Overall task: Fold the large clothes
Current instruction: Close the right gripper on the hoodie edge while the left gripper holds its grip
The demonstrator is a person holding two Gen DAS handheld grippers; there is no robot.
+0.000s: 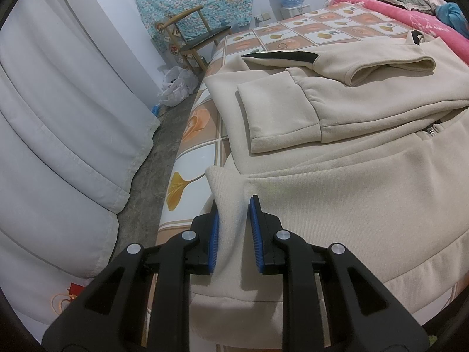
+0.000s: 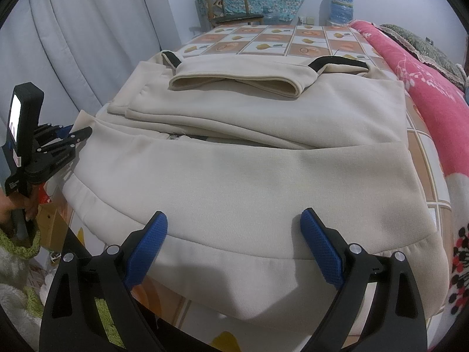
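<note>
While the cream jacket point(image 1: 337, 176) lies spread on the bed point(image 1: 187, 135), its near left hem corner is seen bunched between the jaws of the left gripper point(image 1: 233, 228); the blue pads point(image 1: 213, 243) are pressed against the fold from both sides, so a pinch on cloth is noted. From the right wrist view the same gripper point(image 2: 73, 135) is seen at the jacket's left edge, carried by a hand point(image 2: 17, 208) low at the frame's left side.

Jaws of the right gripper point(image 2: 234, 234) are held spread wide, one blue pad point(image 2: 146, 252) on each side of the hem band; nothing is gripped, the cloth merely lying below and between them.

Beyond both jaws, the sleeves point(image 2: 234, 83) are seen folded across the jacket's body, black stripes showing at the shoulders. A zip pull point(image 1: 432, 132) is visible right of the left jaws, at the front opening.

Farther beyond: pink blanket point(image 2: 425, 88) on the right, wooden chair point(image 2: 231, 6) and blue water bottle point(image 2: 340, 6) by the far wall, pale curtain point(image 1: 58, 117) on the left
</note>
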